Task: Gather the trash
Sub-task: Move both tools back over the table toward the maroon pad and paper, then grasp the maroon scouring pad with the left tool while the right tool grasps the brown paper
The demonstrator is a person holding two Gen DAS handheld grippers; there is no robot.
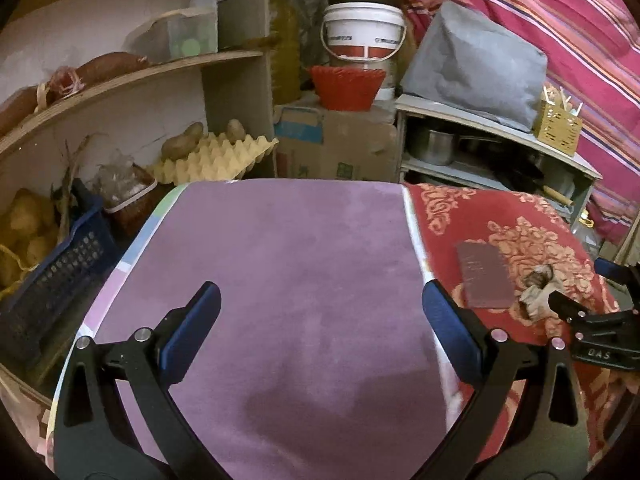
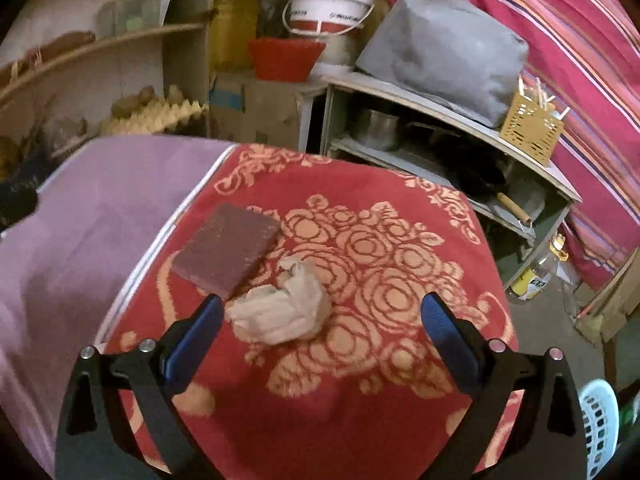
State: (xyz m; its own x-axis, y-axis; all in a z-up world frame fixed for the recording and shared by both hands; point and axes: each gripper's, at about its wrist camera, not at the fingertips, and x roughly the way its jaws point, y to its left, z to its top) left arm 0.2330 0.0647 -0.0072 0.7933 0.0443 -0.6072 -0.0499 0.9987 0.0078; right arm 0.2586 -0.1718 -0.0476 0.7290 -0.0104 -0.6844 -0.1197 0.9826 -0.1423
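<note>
Red patterned cloth (image 2: 360, 420) carries the crumpled paper wad (image 2: 280, 312), touching a maroon booklet (image 2: 228, 248). The right gripper (image 2: 322, 332) is spread wide around it; the left gripper (image 1: 320, 320) is likewise spread, empty. The wad is judged light and compressible; its bulging middle should be pinched.

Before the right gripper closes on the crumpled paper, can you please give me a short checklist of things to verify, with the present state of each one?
1. Right gripper open: ok, fingers spread wide.
2. Crumpled paper between the fingers: not ok, it lies near the left finger, off centre and slightly ahead of the tips.
3. Dark red booklet out of the grasp: not ok, it touches or overlaps the paper's far edge.
4. Left gripper out of the way: ok, open over the purple cloth, holding nothing.
5. Bin for the trash: cannot tell; only part of a light blue basket shows at lower right.
</note>
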